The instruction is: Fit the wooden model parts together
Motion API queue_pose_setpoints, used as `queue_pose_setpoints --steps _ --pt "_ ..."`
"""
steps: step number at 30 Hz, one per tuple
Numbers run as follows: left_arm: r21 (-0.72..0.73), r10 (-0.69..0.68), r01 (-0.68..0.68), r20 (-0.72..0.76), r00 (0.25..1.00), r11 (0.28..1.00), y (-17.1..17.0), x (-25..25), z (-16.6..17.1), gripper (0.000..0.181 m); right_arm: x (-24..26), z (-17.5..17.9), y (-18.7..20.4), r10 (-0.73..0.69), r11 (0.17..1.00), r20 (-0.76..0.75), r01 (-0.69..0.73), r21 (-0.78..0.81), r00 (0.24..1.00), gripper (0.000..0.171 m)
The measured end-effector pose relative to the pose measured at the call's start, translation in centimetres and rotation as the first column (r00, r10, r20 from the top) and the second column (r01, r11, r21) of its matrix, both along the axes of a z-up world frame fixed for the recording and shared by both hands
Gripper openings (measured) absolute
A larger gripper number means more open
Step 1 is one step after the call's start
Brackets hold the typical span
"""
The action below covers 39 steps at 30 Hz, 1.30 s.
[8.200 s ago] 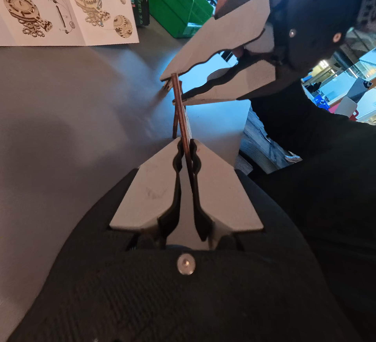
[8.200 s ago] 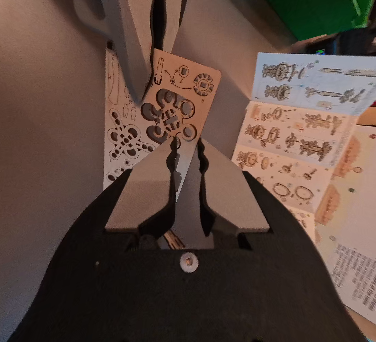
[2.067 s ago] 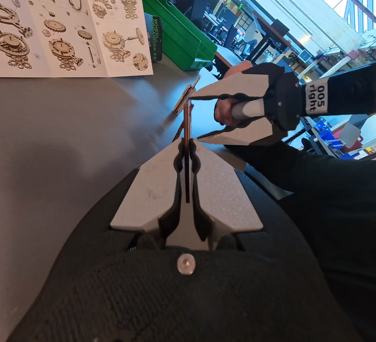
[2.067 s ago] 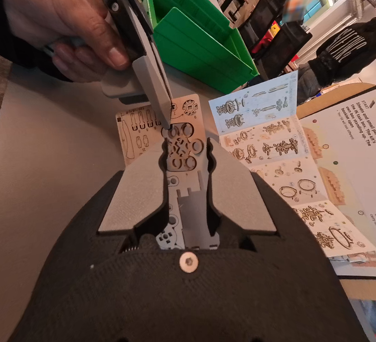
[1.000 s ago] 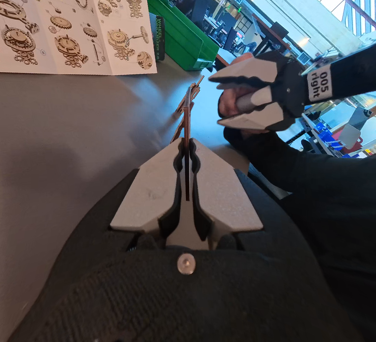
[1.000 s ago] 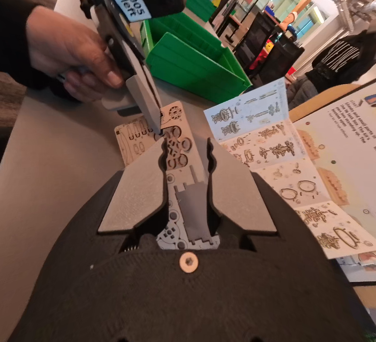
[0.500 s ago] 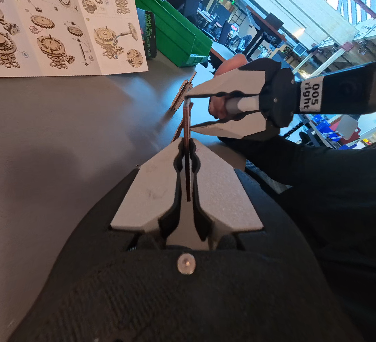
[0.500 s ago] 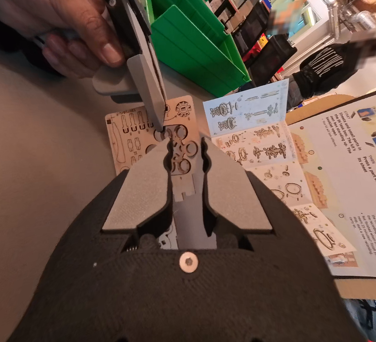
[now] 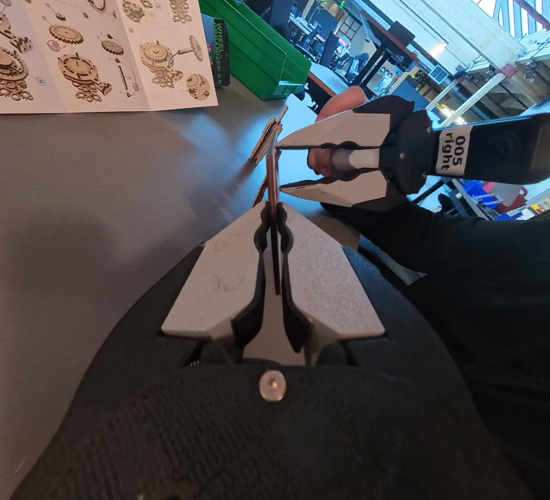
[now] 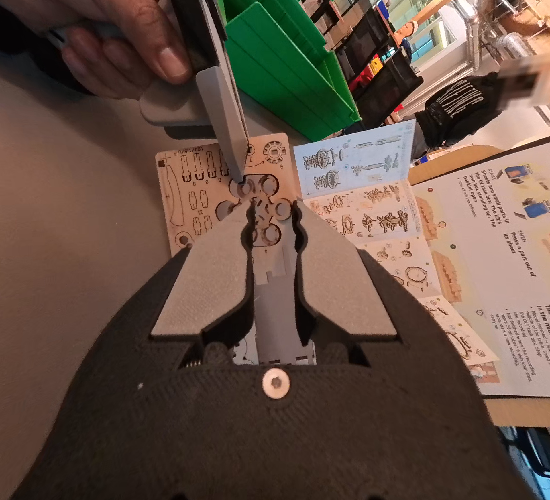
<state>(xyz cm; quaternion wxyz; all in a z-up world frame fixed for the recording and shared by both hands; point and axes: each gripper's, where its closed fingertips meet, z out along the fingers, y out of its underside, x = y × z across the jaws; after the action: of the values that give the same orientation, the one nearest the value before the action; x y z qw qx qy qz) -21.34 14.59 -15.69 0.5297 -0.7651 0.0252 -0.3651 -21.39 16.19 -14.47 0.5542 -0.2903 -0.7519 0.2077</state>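
Note:
My left gripper is shut on a thin wooden parts sheet, which it holds upright and which I see edge-on in the left wrist view. In the right wrist view the sheet faces the camera, with the left gripper clamping it from above. My right gripper is open, with its tips at the sheet's face on either side of a flower-shaped cut-out part. In the left wrist view the right gripper reaches in from the right, jaws apart, against the sheet.
A folded instruction booklet and a white printed sheet on cardboard lie to the right. Green bins stand behind. Another jagged wooden piece shows beyond the held sheet. The grey table lies to the left. My left and right fingertips are right by each other.
My right gripper has moved in from a short way off until its tips are at the sheet, and its jaws have narrowed a little. The left gripper still holds the sheet.

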Motion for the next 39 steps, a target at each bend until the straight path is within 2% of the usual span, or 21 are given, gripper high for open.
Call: queue_pose_setpoints --steps 5,8,13,16,24,25,27,28,39 --pt "0.001 -0.002 0.002 -0.008 1.000 1.000 0.1 0.2 -0.4 0.001 0.0 -0.5 0.2 0.015 0.997 0.025 -0.013 -0.075 1.000 0.019" --pt "-0.002 -0.004 0.004 0.022 1.000 1.000 0.1 0.2 -0.6 0.000 0.1 0.0 0.2 0.026 0.990 0.012 -0.025 -0.141 1.000 0.008" --pt "-0.021 0.010 -0.009 0.036 0.999 1.000 0.2 0.0 -0.9 0.000 0.1 -0.5 0.2 0.019 0.995 0.022 -0.017 -0.097 1.000 0.011" --pt "-0.034 0.005 -0.004 0.026 1.000 0.999 0.2 0.2 -1.1 0.002 0.3 -0.5 0.3 0.019 0.996 0.023 -0.017 -0.088 1.000 0.006" --pt "-0.047 0.013 -0.012 0.026 1.000 0.999 0.3 0.2 -1.3 0.003 0.5 -0.5 0.2 0.021 0.998 0.027 -0.019 -0.067 0.999 0.005" --pt "-0.048 0.012 -0.011 0.028 1.000 0.999 0.3 0.2 -1.3 0.033 0.6 -0.4 0.2 0.025 0.997 0.026 -0.023 -0.067 0.999 0.004" --pt "-0.049 0.010 -0.009 0.035 0.999 0.999 0.2 0.3 -1.3 0.033 0.7 -0.3 0.1 0.031 0.997 0.022 -0.030 -0.071 0.999 0.001" --pt "-0.050 0.011 -0.009 0.035 0.999 0.999 0.2 0.3 -1.3 0.002 0.8 -0.2 0.2 0.029 0.997 0.022 -0.028 -0.070 0.999 0.000" --pt "-0.062 0.015 -0.013 0.037 0.999 0.998 0.3 0.4 -1.5 0.004 0.8 -0.4 0.2 0.016 0.999 0.025 -0.015 -0.045 1.000 0.000"
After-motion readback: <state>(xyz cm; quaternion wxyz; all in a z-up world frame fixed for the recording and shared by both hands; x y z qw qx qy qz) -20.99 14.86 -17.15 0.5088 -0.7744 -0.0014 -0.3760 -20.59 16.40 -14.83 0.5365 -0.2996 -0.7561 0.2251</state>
